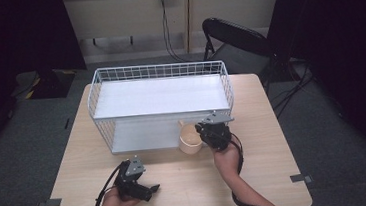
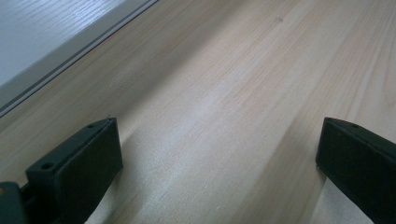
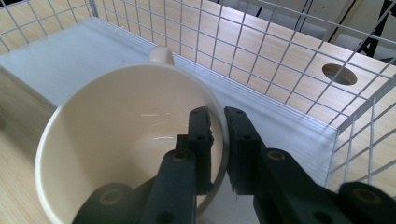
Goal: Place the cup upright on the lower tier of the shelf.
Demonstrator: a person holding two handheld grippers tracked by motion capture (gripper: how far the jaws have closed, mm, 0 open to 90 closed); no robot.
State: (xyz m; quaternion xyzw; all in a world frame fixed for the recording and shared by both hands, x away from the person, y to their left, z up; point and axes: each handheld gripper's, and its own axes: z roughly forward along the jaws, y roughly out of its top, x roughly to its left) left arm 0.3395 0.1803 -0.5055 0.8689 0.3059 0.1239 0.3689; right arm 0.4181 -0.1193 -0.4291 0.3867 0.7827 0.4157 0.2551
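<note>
My right gripper (image 3: 217, 140) is pinching the rim of a cream mug (image 3: 116, 140), one jaw inside the bowl and the other outside against the wall. In the high view that right gripper (image 1: 208, 131) sits at the mug's (image 1: 190, 138) right side, with my right hand (image 1: 227, 159) behind it. The mug stands at the near right corner of a white wire rack (image 1: 118, 74), at the mouth of its lower shelf (image 1: 144, 136). I cannot tell whether it rests on the shelf edge or on the table (image 1: 269, 140). Its handle (image 3: 161, 55) points away from me toward the far side, into the rack. From the right gripper view, the rack's wire grid (image 3: 261, 42) rises just beyond the mug, and a round hole in the table (image 3: 339, 73) shows through the wires.

My left gripper (image 1: 146, 189) lies low over the near left part of the table, well apart from the mug, held in my left hand (image 1: 115, 201). Its jaws are spread wide, with bare wood between them. In the left gripper view, the table (image 2: 224, 93) runs beneath the jaws, and the shelf board's pale edge (image 2: 70, 46) crosses the far left corner.
</note>
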